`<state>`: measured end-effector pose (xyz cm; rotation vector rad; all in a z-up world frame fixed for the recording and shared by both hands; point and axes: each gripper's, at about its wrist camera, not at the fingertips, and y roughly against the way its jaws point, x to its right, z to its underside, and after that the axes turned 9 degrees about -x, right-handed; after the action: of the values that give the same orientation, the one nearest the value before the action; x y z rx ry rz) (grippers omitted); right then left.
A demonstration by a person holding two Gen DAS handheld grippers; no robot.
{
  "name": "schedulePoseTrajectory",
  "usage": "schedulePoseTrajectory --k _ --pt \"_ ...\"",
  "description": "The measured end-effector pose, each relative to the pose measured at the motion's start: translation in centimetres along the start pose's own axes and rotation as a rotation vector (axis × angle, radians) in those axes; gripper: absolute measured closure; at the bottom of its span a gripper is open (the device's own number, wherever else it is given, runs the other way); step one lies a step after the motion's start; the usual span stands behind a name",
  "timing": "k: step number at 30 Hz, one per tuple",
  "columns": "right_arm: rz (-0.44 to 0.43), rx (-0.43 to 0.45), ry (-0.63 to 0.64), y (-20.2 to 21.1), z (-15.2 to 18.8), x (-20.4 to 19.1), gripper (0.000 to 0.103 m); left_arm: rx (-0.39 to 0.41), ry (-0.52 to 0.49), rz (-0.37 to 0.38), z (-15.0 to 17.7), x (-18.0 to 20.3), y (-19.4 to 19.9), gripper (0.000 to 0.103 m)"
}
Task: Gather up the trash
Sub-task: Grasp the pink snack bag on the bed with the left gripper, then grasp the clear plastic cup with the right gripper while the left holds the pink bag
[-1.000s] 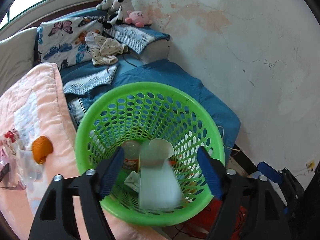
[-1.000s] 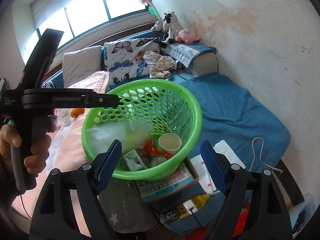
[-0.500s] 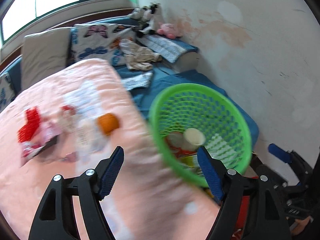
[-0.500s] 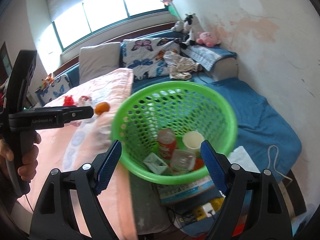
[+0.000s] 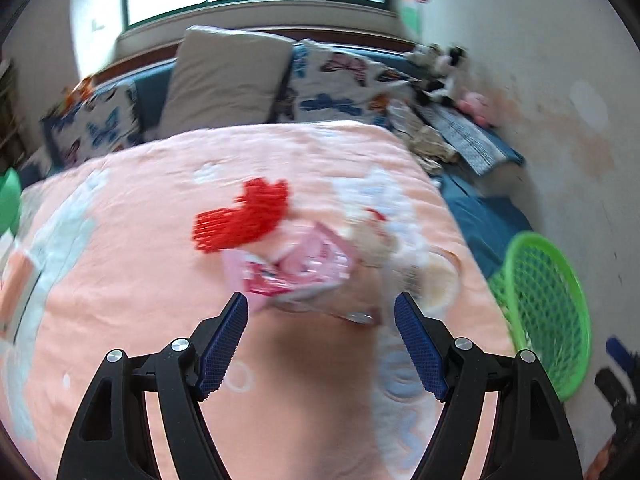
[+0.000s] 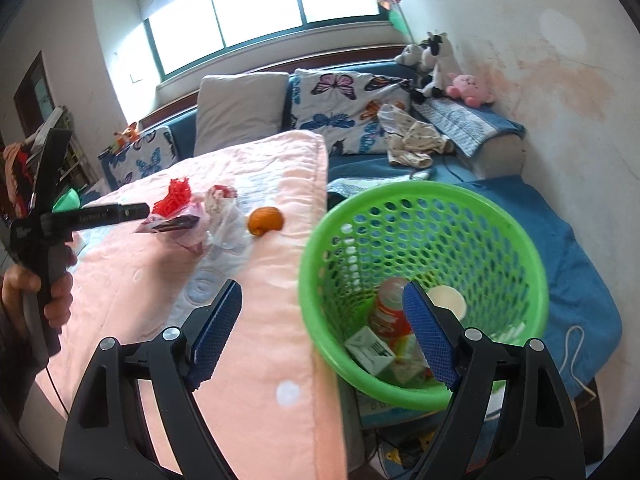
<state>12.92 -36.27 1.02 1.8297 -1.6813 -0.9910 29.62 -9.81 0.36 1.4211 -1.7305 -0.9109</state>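
Loose trash lies on the pink blanket [image 5: 120,280]: a red mesh net [image 5: 244,216], a pink wrapper [image 5: 296,268] and crumpled clear plastic [image 5: 436,280], all blurred. My left gripper [image 5: 321,304] hovers open just short of the wrapper, with nothing between its fingers. The right wrist view shows the same pile, plus an orange peel [image 6: 265,221]. The green basket [image 6: 424,200] beside the bed holds a red can [image 6: 390,312], a paper cup [image 6: 446,306] and a white carton [image 6: 370,350]. My right gripper [image 6: 323,292] is open and empty over the basket's near-left rim.
A hand [image 6: 40,296] holds the left gripper's handle at the left edge. Pillows [image 6: 240,108], clothes [image 6: 412,140] and soft toys [image 6: 436,60] lie at the bed's far end. A blue sheet [image 6: 568,248] and a white cord [image 6: 572,344] are right of the basket; clutter sits on the floor below it.
The left gripper swung from above the basket leftward to the trash on the blanket; the clear cup once between its fingers is gone. The right view turned left, so the basket sits further right.
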Motion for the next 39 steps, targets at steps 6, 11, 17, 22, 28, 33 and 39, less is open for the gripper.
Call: schedulePoseTrajectory --k 6,11,17,22,28,33,39 --pt "-0.026 -0.023 0.029 -1.9 -1.1 -1.7 0.021 -0.081 0.156 0.068 -1.2 -5.2 -2.7 0.030" --pt "-0.047 -0.049 0.044 -3.9 -2.3 -3.0 0.021 -0.136 0.192 0.130 -1.7 -6.2 -5.1 0.030" --pt "-0.064 -0.087 0.058 -6.5 -3.4 -4.2 0.021 -0.156 0.176 0.210 -2.0 -5.5 -6.5 0.048" --pt "-0.080 -0.106 0.084 -8.5 -4.2 -5.5 0.021 -0.166 0.178 0.262 -2.0 -5.6 -7.0 0.072" --pt "-0.117 -0.126 0.091 -11.0 -5.2 -6.9 0.021 -0.146 0.165 0.300 -1.7 -5.8 -6.7 0.090" --pt "-0.179 -0.158 0.032 -13.0 -6.1 -7.3 0.025 -0.125 0.154 0.321 -1.6 -6.3 -5.8 0.092" --pt "-0.240 -0.215 -0.051 -15.7 -6.7 -7.1 0.041 -0.100 0.143 0.345 -1.2 -7.1 -4.3 0.094"
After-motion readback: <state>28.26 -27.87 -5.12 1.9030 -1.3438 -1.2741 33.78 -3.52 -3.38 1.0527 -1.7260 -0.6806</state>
